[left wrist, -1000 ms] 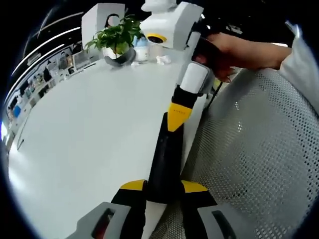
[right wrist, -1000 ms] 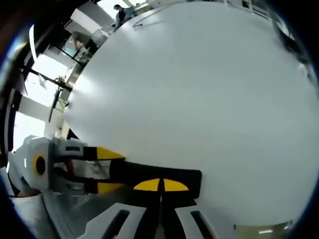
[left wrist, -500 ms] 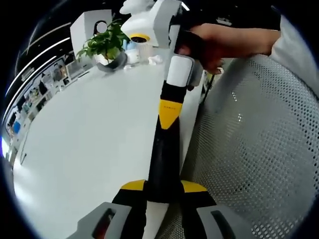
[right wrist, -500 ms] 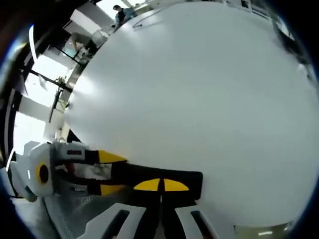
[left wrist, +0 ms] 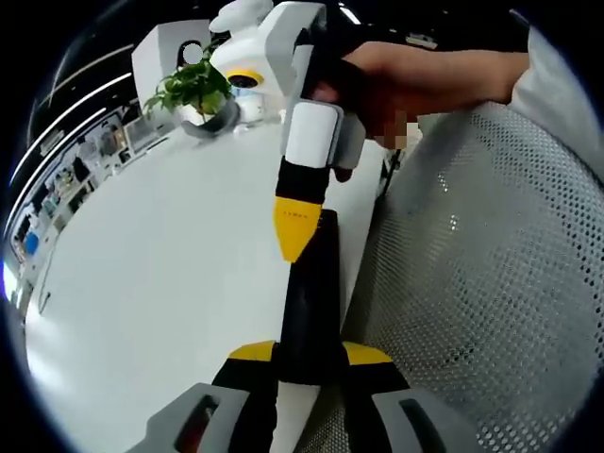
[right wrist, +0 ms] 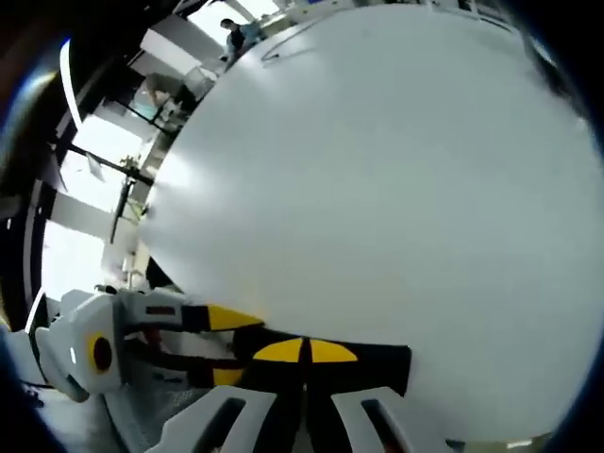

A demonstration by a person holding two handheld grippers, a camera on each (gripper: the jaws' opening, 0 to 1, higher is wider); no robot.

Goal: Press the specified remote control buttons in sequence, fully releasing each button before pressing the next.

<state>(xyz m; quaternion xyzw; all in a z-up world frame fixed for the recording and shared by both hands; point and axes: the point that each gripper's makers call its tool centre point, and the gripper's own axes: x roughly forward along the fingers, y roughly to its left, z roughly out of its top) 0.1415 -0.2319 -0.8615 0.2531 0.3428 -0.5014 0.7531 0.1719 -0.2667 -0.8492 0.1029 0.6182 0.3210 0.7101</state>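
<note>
The left gripper [left wrist: 310,363] stays clamped on one end of a black remote control [left wrist: 311,293], which juts over the edge of a white table [left wrist: 160,264] beside a mesh chair [left wrist: 481,283]. The right gripper [left wrist: 294,231], its 2 yellow tips together, bears down on the remote's upper face; in the right gripper view those tips [right wrist: 304,351] sit on the remote [right wrist: 382,363]. Judged mid-press, the next move calls for a full lift clear before another button. A potted plant [left wrist: 193,90] stands at the table's far end.

White table [right wrist: 377,189]: broad, bare. Black remote control [right wrist: 330,359]: near edge, under right gripper [right wrist: 304,351] (yellow tips together). Left gripper [right wrist: 222,344]: clamping remote's left end.
</note>
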